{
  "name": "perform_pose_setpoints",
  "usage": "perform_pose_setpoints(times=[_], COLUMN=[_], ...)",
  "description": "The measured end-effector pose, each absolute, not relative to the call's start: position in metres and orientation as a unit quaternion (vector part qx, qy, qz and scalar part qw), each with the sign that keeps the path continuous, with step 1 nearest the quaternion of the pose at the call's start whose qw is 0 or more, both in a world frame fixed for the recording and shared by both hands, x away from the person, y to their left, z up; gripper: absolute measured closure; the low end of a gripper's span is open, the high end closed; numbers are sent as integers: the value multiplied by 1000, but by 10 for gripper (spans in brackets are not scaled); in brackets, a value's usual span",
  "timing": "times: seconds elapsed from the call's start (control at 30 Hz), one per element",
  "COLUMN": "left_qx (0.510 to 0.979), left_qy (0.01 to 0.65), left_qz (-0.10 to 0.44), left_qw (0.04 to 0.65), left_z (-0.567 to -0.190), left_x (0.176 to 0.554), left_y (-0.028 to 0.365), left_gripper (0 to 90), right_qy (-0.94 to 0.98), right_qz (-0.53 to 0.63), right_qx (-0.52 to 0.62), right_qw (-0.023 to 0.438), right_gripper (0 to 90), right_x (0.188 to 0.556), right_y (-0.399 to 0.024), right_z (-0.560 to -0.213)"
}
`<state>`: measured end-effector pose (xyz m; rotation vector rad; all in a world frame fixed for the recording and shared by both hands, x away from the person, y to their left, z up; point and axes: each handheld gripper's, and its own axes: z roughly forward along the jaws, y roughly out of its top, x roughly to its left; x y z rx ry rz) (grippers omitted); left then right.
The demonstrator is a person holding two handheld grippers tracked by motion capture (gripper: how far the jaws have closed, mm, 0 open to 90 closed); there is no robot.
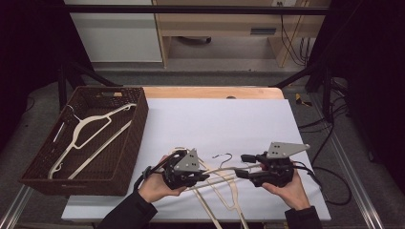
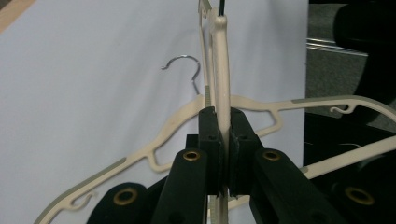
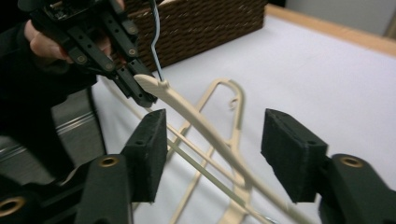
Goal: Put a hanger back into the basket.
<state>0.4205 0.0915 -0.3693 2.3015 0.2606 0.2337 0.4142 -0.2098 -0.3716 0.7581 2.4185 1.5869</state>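
The work in hand looks like clearing cream hangers off the white mat (image 1: 215, 114) into the wicker basket (image 1: 136, 138), which stands at the mat's left edge and already holds one hanger (image 1: 88, 126) lying flat inside. Near the mat's front edge, the left gripper (image 2: 223, 140) has its jaws pressed together on the arm of the lifted hanger (image 2: 220, 70), pinching it just below the neck where the wire hook rises; gripping that close to the hook probably keeps the hanger from swinging while it is carried. The right gripper (image 3: 212, 156) sits just right of the left one, its jaws spread with the same hanger's arm running between the pads (image 3: 292, 154) but touching neither, so I judge it has handed the load over and serves no holding role now. A second hanger (image 2: 187, 126) with a silver hook lies flat on the mat beneath the lifted one, their arms crossing, which is likely why the lifted one is raised clear first rather than dragged toward the basket.
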Motion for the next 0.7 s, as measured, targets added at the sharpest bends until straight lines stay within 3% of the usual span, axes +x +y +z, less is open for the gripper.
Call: perform_pose_setpoints(times=[0.37, 0.7], left_qx=[874, 851], left_qy=[186, 223], left_qz=[124, 164], left_qw=[431, 446], left_z=[-340, -294], left_x=[425, 429], left_y=[121, 162], left_gripper=[862, 862], right_qy=[780, 756], right_qz=[528, 525], right_qx=[299, 343], right_qw=[153, 185], right_gripper=[209, 98], right_x=[394, 390], right_y=[-227, -235], right_z=[-373, -379])
